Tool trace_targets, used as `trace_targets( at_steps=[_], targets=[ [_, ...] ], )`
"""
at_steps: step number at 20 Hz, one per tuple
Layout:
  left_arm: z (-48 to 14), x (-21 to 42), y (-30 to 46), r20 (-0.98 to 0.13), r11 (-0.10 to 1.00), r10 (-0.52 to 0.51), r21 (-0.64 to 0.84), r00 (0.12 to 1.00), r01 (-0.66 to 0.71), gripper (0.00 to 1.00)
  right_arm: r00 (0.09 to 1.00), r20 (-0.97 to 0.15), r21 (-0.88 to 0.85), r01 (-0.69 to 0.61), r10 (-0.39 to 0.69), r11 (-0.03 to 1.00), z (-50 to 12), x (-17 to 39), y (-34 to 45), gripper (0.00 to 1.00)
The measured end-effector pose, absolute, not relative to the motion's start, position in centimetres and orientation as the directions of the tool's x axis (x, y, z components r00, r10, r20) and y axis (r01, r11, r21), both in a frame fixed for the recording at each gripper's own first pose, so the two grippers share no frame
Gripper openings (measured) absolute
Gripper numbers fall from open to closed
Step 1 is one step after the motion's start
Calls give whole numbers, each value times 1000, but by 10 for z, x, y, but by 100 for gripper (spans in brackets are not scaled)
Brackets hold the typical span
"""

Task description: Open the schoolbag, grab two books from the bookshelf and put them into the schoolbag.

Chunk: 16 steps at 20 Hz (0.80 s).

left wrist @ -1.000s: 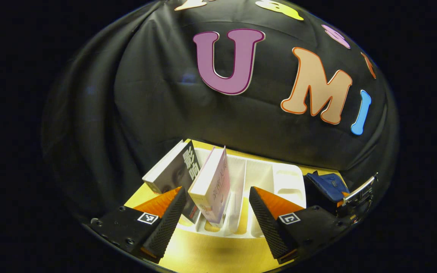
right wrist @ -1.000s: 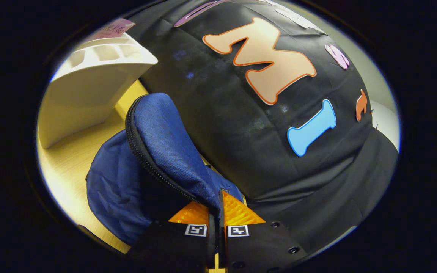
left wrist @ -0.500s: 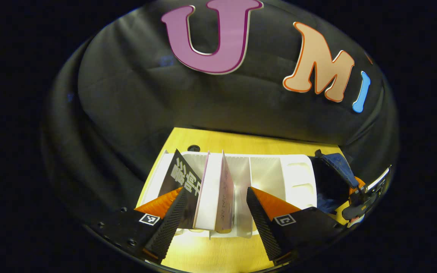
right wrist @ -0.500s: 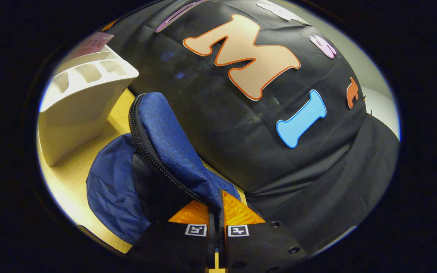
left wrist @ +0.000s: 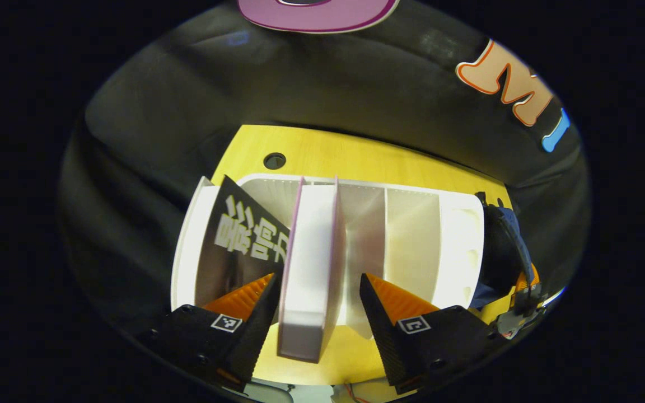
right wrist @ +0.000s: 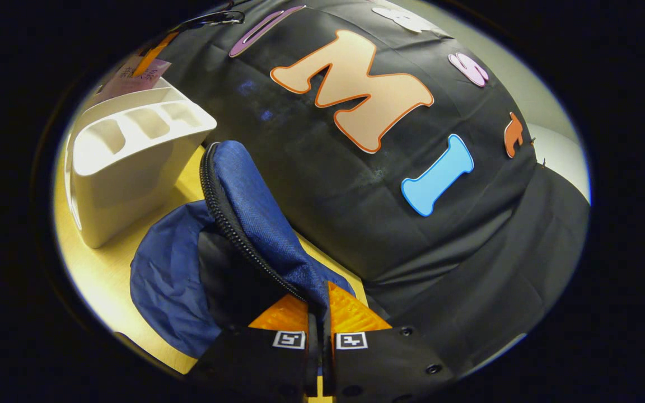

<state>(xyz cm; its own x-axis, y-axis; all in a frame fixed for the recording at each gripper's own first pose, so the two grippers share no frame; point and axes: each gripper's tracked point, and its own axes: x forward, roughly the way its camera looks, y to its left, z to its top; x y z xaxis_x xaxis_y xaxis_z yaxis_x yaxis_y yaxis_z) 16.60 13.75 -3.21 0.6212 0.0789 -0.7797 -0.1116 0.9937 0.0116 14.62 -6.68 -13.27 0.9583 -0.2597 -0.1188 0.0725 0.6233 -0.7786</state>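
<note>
My open left gripper (left wrist: 317, 313) had dropped astride the pink book (left wrist: 311, 263), ready to grasp, while my right gripper (right wrist: 320, 313) kept pinching the bag (right wrist: 244, 224) open.

Large pale Chinese characters on the dark book (left wrist: 244, 238) cover, not legible

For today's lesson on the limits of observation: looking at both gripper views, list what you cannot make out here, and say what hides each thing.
1. Inside of the schoolbag, right gripper view: dark past the raised flap, so its contents cannot be told.
2. Cover of the pink book, left gripper view: seen edge-on.
3. Lower part of the black book, left gripper view: behind the left gripper and the pink book.
4. Bottoms of the bookshelf slots: hidden by its dividers.
</note>
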Motion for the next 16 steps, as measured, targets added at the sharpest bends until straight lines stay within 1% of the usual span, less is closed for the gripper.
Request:
trace_targets(
  at_steps=[1, 2, 3, 4, 5, 6, 7, 8, 9, 10, 11, 12, 13, 14, 15, 16],
  targets=[
    [-35, 168, 136, -787, 995, 74, 14, 613, -103, 82, 958, -121, -774, 72, -260, 629, -132, 142, -67, 6],
    [-37, 171, 133, -795, 996, 70, 18, 602, -92, 81, 958, -122, -767, 75, -261, 637, -130, 138, -67, 4],
    [-38, 173, 129, -805, 997, 62, 18, 590, -80, 82, 958, -118, -758, 82, -260, 647, -126, 134, -67, 4],
    [-40, 175, 125, -815, 997, 55, 17, 577, -71, 77, 959, -116, -749, 86, -257, 657, -124, 131, -68, 4],
    [-44, 177, 121, -826, 998, 48, 14, 562, -65, 76, 959, -114, -743, 90, -258, 663, -122, 127, -68, 4],
    [-46, 180, 119, -834, 998, 45, 17, 550, -56, 68, 959, -113, -738, 94, -260, 668, -119, 125, -69, 6],
    [-50, 182, 120, -840, 998, 47, 24, 541, -50, 61, 958, -112, -732, 100, -263, 674, -118, 123, -70, 6],
    [-54, 185, 122, -845, 998, 58, 34, 532, -55, 58, 957, -111, -726, 105, -267, 679, -117, 121, -72, 6],
    [-56, 187, 122, -852, 998, 60, 37, 521, -54, 51, 957, -111, -723, 109, -270, 682, -117, 120, -73, 6],
    [-58, 188, 122, -859, 998, 63, 41, 509, -54, 56, 956, -112, -722, 109, -271, 683, -115, 118, -74, 6],
    [-61, 188, 123, -866, 997, 67, 46, 495, -55, 56, 956, -110, -723, 110, -271, 683, -115, 116, -74, 6],
    [-64, 189, 124, -873, 997, 70, 49, 483, -57, 61, 956, -110, -724, 110, -271, 681, -115, 114, -75, 6],
    [-65, 188, 124, -879, 997, 71, 49, 472, -59, 55, 956, -110, -724, 110, -271, 681, -115, 112, -75, 6],
    [-68, 190, 125, -883, 997, 76, 52, 463, -65, 55, 956, -109, -723, 111, -272, 681, -116, 111, -75, 6],
    [-72, 189, 131, -888, 994, 102, 69, 448, -88, 55, 956, -109, -722, 113, -274, 682, -115, 110, -75, 6],
    [-76, 184, 131, -905, 992, 98, 55, 415, -114, 49, 955, -109, -721, 115, -275, 683, -116, 111, -74, 6]
  ],
)
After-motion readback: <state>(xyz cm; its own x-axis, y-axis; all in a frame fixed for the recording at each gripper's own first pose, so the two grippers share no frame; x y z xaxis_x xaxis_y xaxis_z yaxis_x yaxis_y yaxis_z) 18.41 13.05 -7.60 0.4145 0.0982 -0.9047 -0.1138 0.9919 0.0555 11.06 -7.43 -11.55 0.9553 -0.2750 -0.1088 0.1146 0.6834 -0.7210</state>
